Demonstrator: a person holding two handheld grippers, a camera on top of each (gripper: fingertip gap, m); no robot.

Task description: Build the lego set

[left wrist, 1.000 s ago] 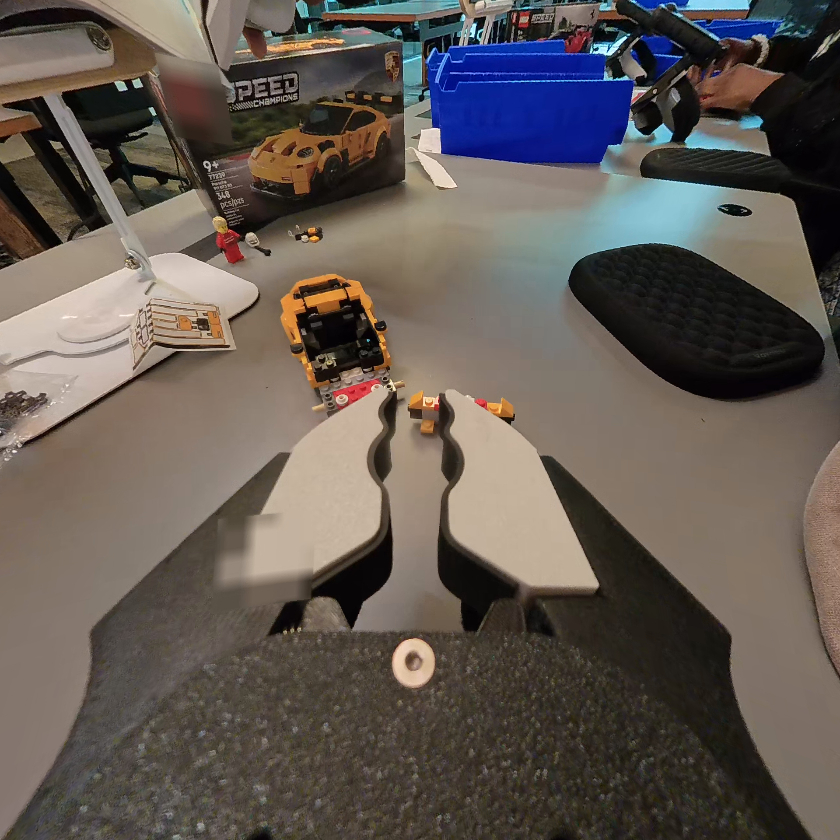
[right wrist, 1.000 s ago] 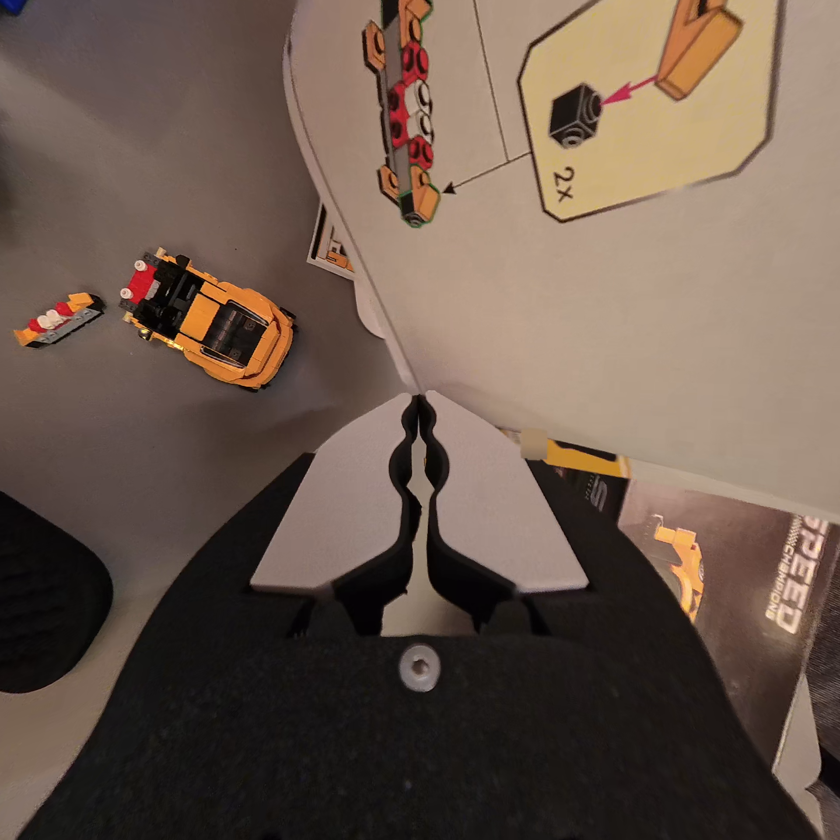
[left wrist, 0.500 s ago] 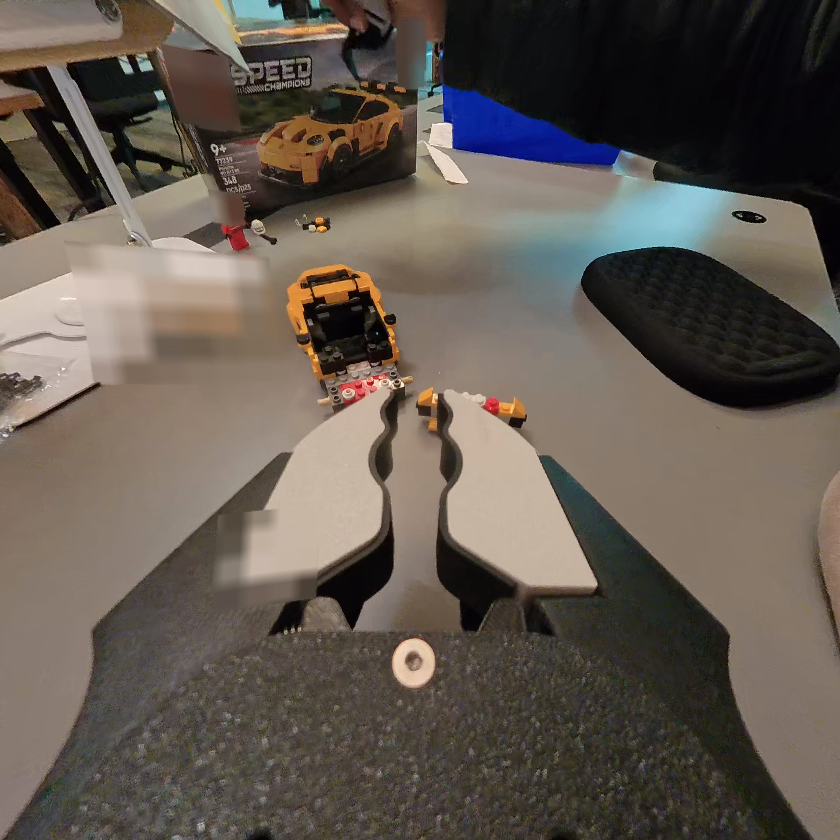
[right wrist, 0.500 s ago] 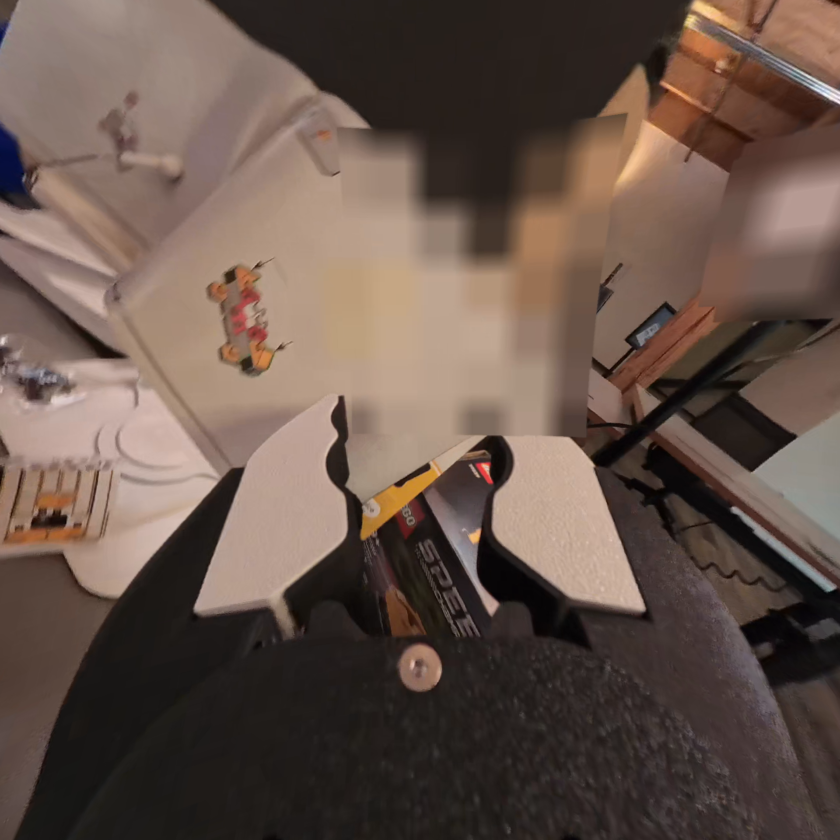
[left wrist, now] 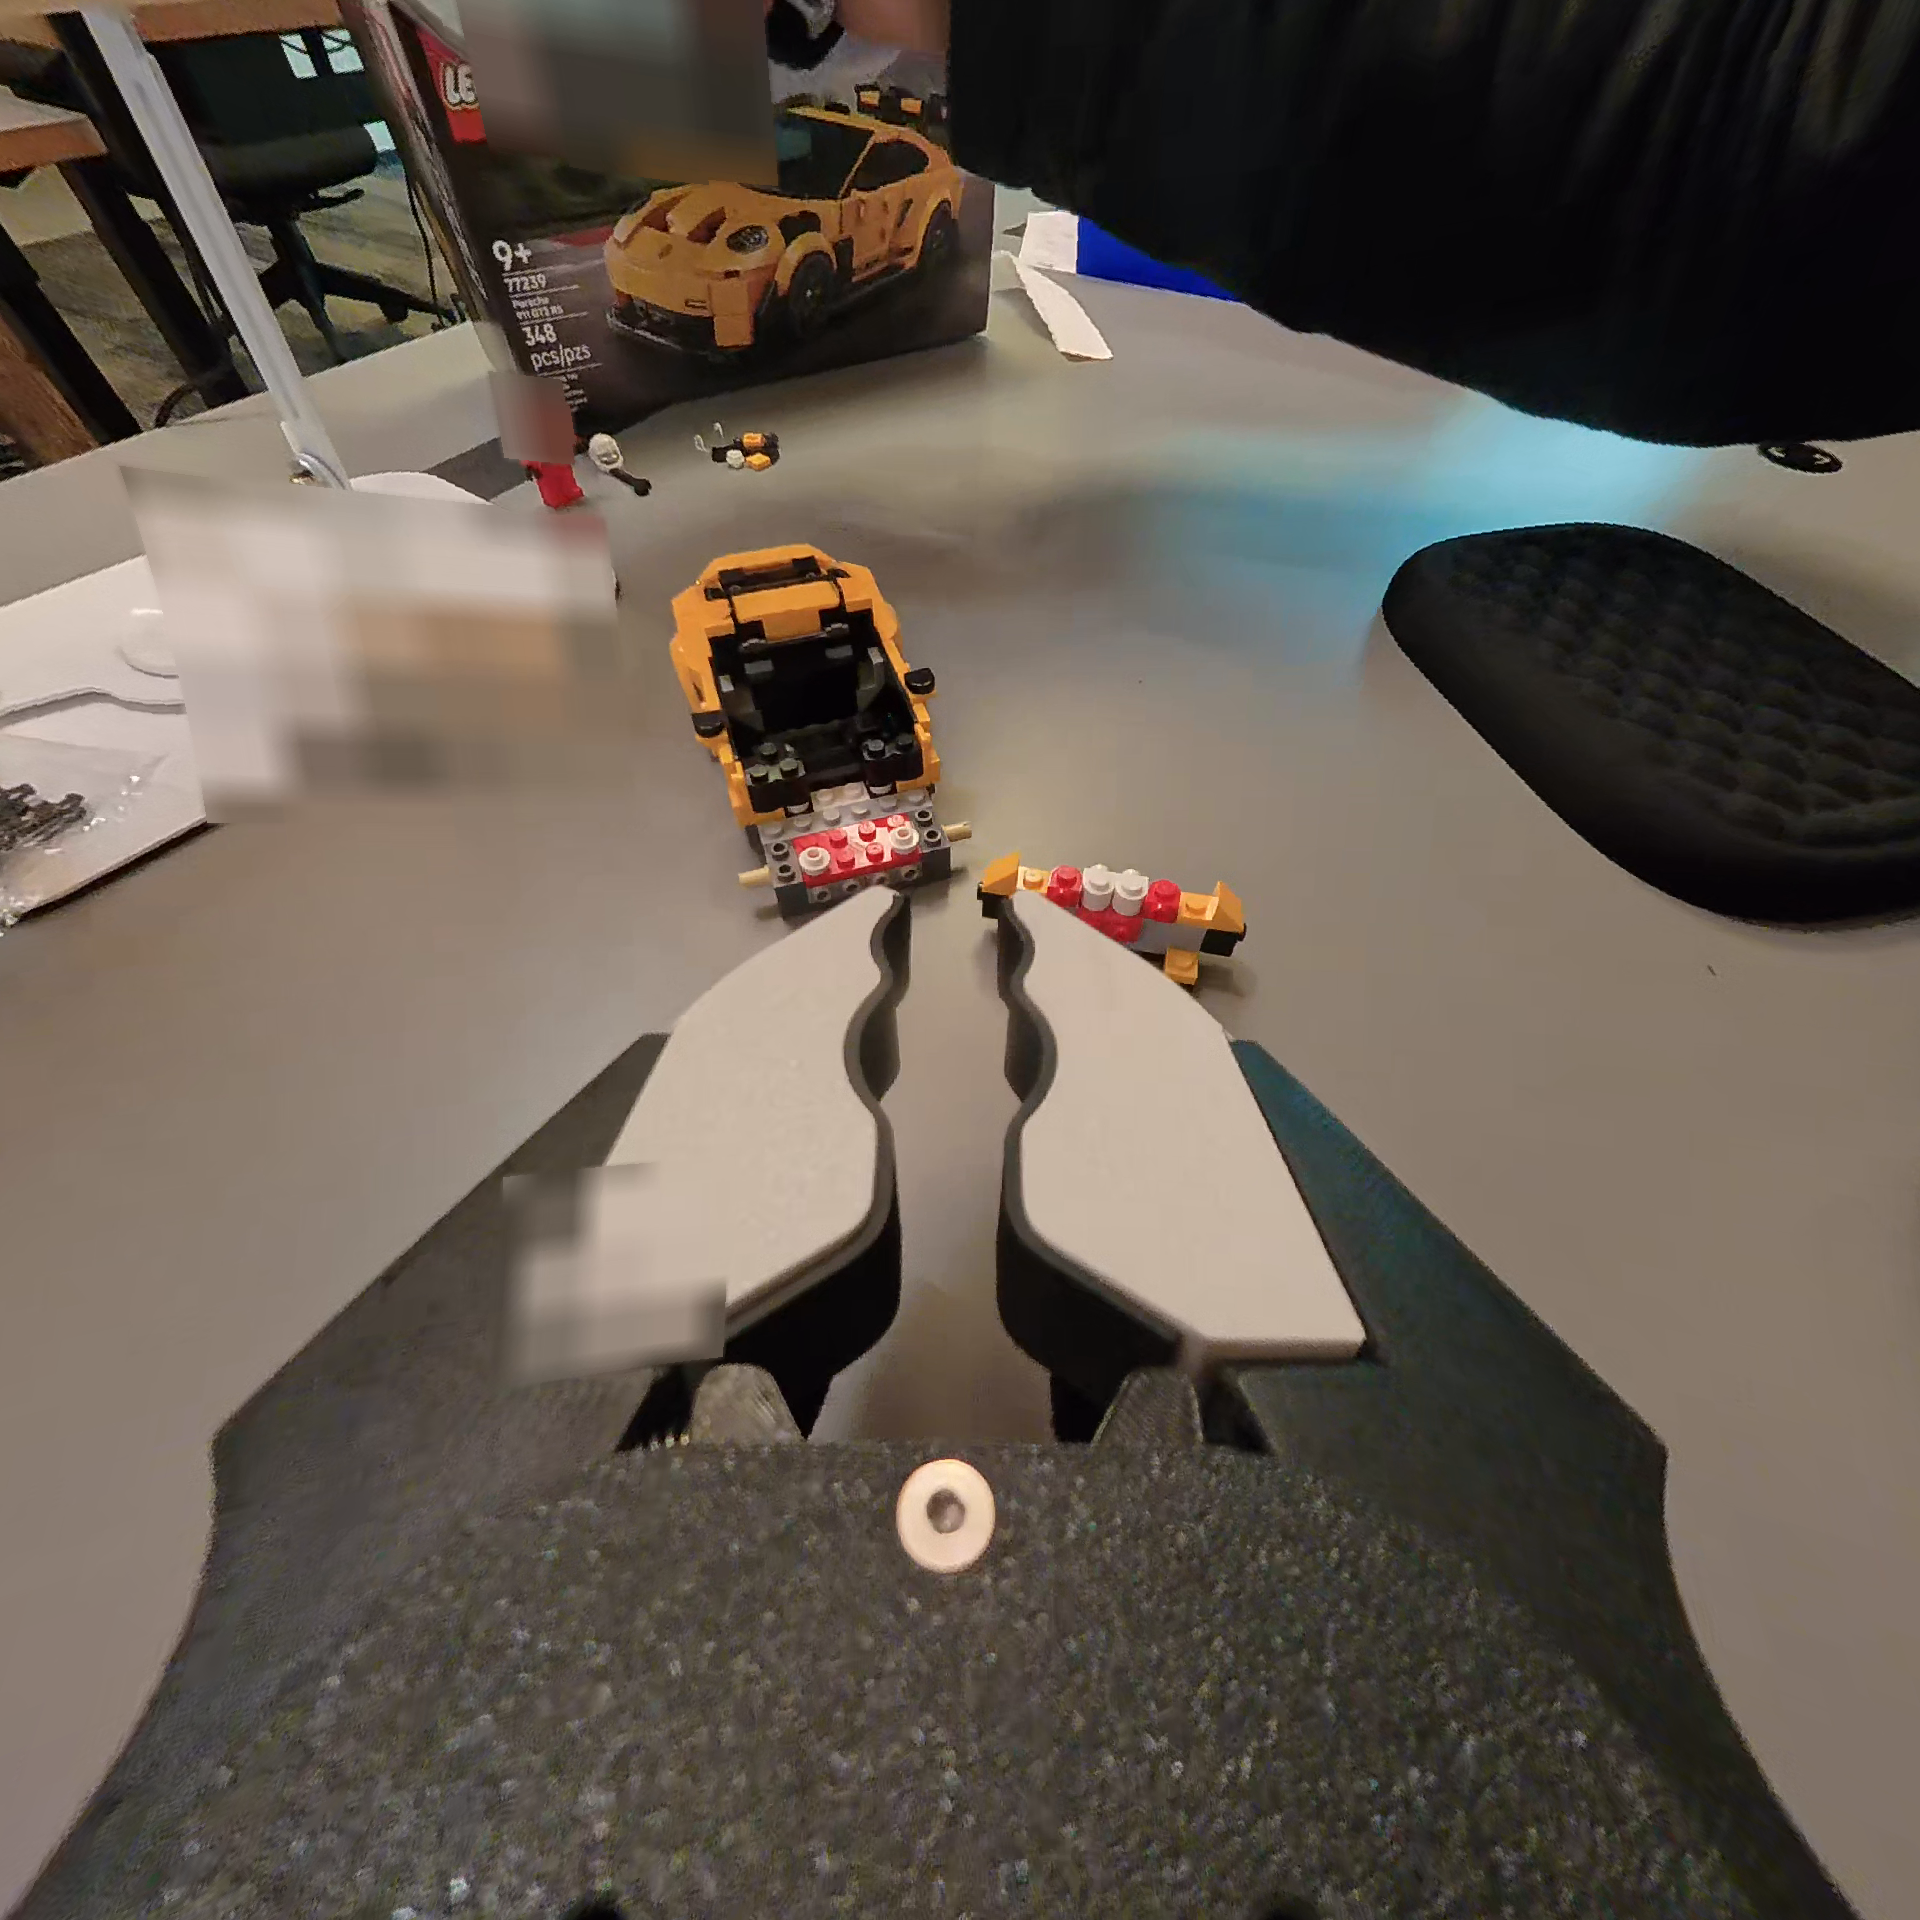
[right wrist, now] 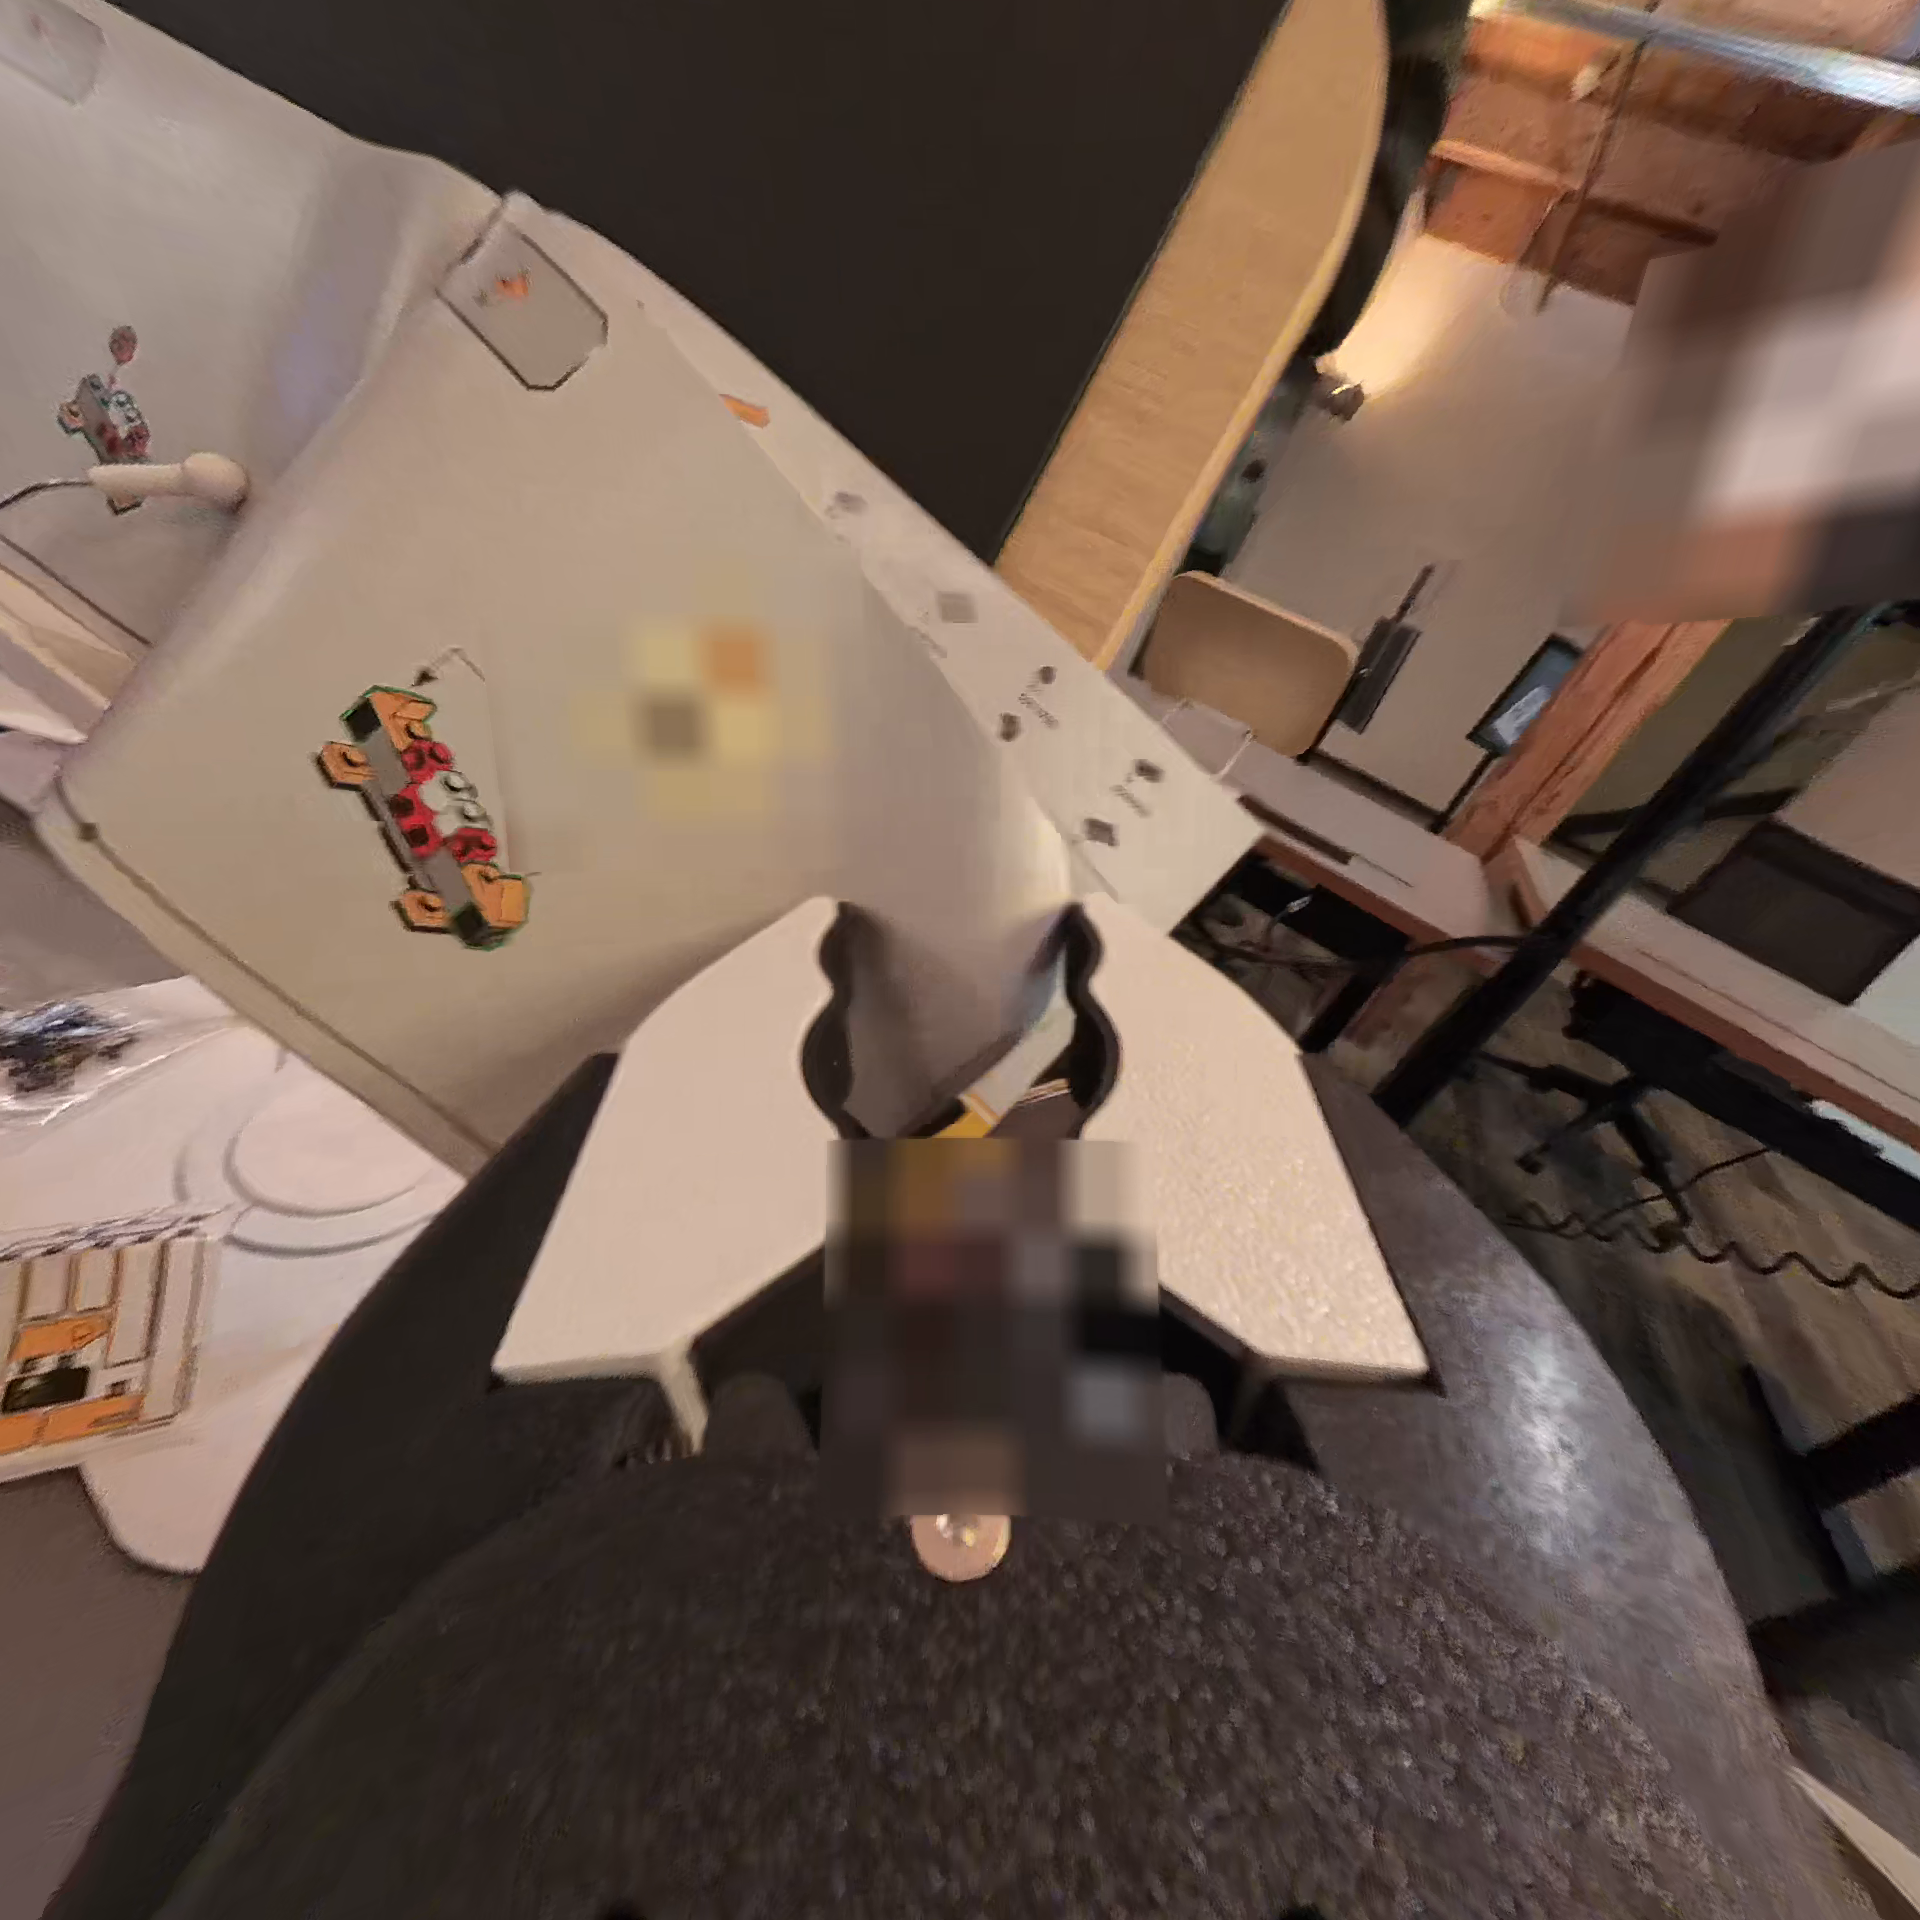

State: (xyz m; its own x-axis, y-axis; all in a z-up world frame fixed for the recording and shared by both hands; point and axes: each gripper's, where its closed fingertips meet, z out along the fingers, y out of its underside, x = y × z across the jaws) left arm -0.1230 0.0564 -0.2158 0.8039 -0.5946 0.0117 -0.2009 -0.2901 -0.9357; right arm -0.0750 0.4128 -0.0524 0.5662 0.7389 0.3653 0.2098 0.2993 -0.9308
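Observation:
The partly built yellow Lego car (left wrist: 805, 717) stands on the grey table (left wrist: 416, 1039) with its open rear towards me. A small red, white and orange sub-assembly (left wrist: 1122, 904) lies just right of it. My left gripper (left wrist: 956, 914) is open by a narrow gap and empty, low over the table. Its tips sit just short of the car's rear, and the right fingertip overlaps the sub-assembly's left end. My right gripper (right wrist: 956, 925) is open and raised at the instruction booklet (right wrist: 582, 582). A page corner lies in the gap between its fingers, which do not pinch it.
The Lego box (left wrist: 727, 229) stands behind the car, with a red minifigure (left wrist: 556, 478) and small loose parts (left wrist: 743, 452) before it. A black wrist rest (left wrist: 1662, 717) lies right. A dark sleeve (left wrist: 1455, 187) crosses the top. A sticker sheet (right wrist: 83, 1340) and a parts bag (left wrist: 42, 821) lie left. Spacing between my two grippers at the tips: around 40 cm.
My right gripper has opened and let go of the booklet page, and swung up towards the booklet. My left gripper has shifted slightly left of the sub-assembly. A dark sleeve has come across the top.

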